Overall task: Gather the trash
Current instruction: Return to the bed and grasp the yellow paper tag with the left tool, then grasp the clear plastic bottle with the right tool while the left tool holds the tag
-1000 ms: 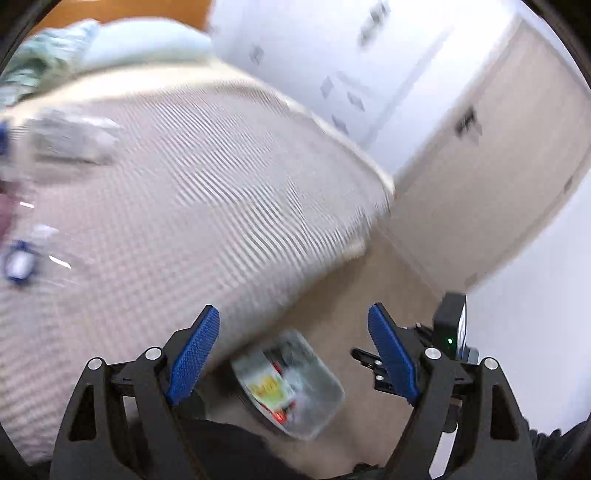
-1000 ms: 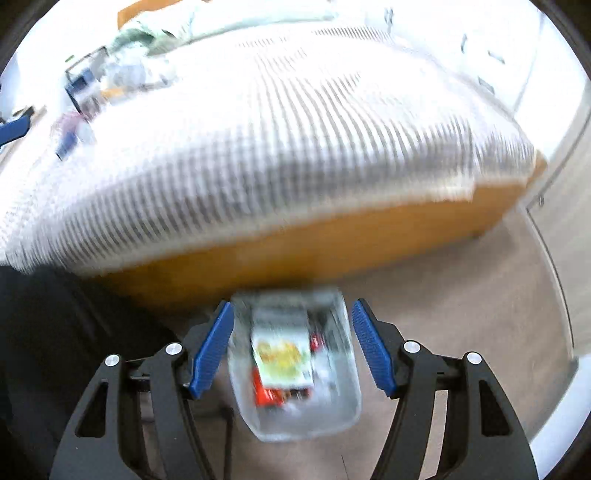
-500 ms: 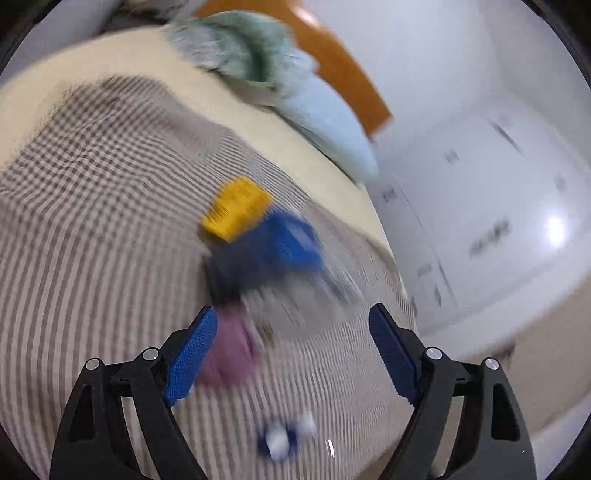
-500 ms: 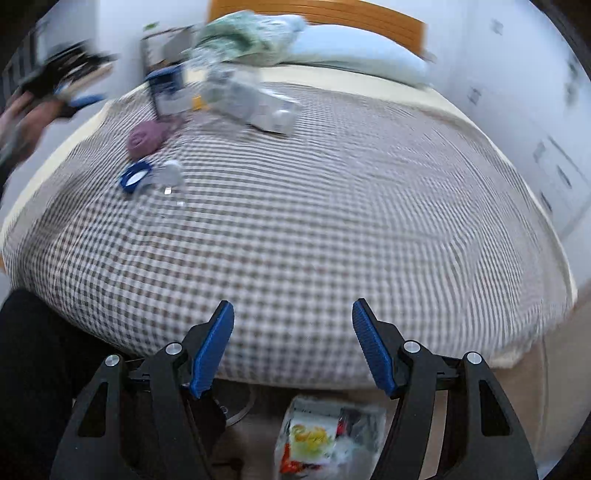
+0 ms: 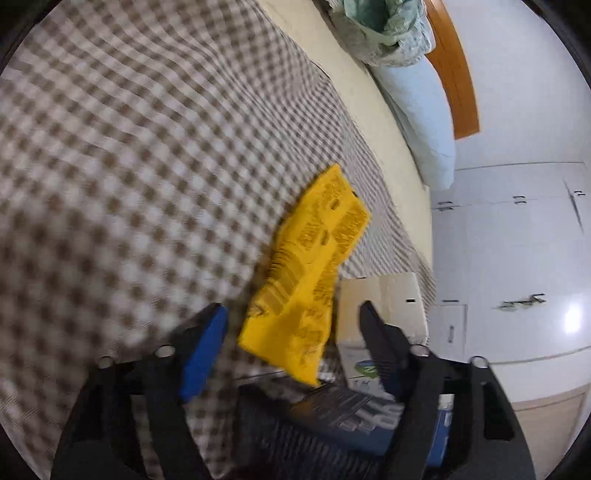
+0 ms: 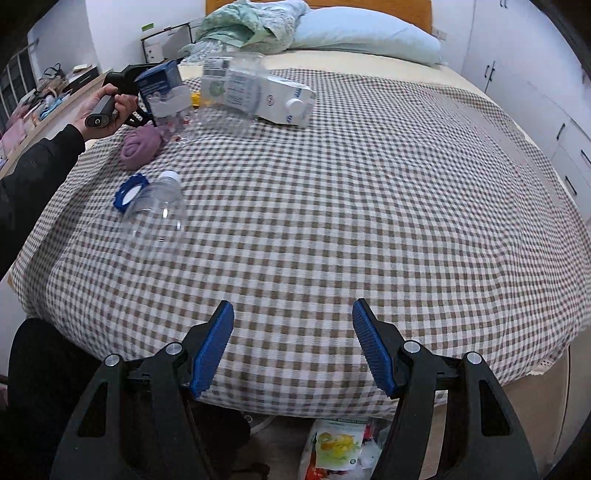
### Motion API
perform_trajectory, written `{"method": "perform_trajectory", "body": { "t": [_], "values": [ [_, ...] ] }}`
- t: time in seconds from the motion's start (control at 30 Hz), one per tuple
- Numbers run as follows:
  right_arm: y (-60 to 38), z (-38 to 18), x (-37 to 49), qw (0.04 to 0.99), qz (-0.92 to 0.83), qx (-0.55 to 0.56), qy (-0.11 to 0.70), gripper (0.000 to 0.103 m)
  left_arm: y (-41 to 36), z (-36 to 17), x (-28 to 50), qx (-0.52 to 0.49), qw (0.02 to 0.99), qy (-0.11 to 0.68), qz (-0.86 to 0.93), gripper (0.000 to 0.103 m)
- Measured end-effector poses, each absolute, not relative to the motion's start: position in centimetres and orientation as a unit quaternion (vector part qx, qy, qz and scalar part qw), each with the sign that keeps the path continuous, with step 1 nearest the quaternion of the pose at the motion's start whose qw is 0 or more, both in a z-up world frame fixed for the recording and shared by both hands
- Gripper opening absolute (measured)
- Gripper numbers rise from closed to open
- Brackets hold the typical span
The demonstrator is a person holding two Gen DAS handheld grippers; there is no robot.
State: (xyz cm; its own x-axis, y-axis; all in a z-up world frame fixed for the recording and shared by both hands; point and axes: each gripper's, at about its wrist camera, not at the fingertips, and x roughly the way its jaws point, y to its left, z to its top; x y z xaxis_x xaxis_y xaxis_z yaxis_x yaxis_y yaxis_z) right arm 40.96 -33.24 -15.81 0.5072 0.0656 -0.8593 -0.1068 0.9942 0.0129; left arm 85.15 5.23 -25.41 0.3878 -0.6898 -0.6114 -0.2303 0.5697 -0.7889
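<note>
The left claw (image 5: 291, 341), just narrowing, is straddling the yellow wrapper (image 5: 310, 273) without pinching; the right claw (image 6: 293, 345) is hanging spread above the bed (image 6: 332, 206).

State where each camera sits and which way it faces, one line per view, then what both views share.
Left wrist: on the left gripper, low over the checked bedspread, aimed down toward the headboard; only its jaws show, which have just been closing, with the yellow packet between them, apparently ungripped.
Right wrist: on the right gripper at the bed's foot, facing the pillow; its open jaws, a hand and a dark sleeve show.
Shared: bedspread, pillow, headboard, yellow packet.
</note>
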Motion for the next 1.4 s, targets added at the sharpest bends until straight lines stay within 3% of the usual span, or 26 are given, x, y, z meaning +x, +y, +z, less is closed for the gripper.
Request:
{"method": "perform_trajectory", "body": {
  "t": [0.03,0.1,0.2,0.37,0.6,0.77,1.07,1.27,1.4],
  "values": [
    [-33.3,-16.0,40.9,0.867,0.048,-0.02,0.496,0.064,4.8,-25.7,85.5,-0.432,0.707,0.532,-0.173,0.054],
    [-33.7,-16.4,41.0,0.865,0.043,-0.015,0.499,0.064,4.4,-25.6,86.6,-0.425,0.709,0.533,-0.18,0.021],
    [-33.9,-16.8,40.8,0.865,0.039,-0.009,0.5,0.064,4.2,-24.0,87.3,-0.399,0.736,0.517,-0.179,0.001],
    [-33.3,-15.4,40.0,0.875,0.042,-0.02,0.482,0.064,4.9,-17.0,85.2,-0.37,0.785,0.459,-0.192,0.0],
    [-30.9,-11.7,39.8,0.898,0.063,-0.038,0.435,0.064,7.2,-5.0,76.3,-0.284,0.854,0.384,-0.208,0.0],
    [-26.8,-9.6,41.7,0.905,0.099,-0.067,0.407,0.064,10.1,-1.0,69.8,-0.241,0.879,0.36,-0.2,0.0],
    [-20.8,-8.3,54.7,0.889,0.161,0.002,0.428,0.064,14.6,0.9,60.8,-0.182,0.907,0.328,-0.191,0.0],
    [-18.2,-10.7,65.1,0.852,0.156,0.144,0.478,0.064,16.4,0.5,58.1,-0.167,0.911,0.329,-0.183,0.0],
    [-17.2,-12.8,68.7,0.842,0.106,0.164,0.502,0.063,16.6,0.1,57.3,-0.157,0.912,0.338,-0.174,0.0]
  ]
}}
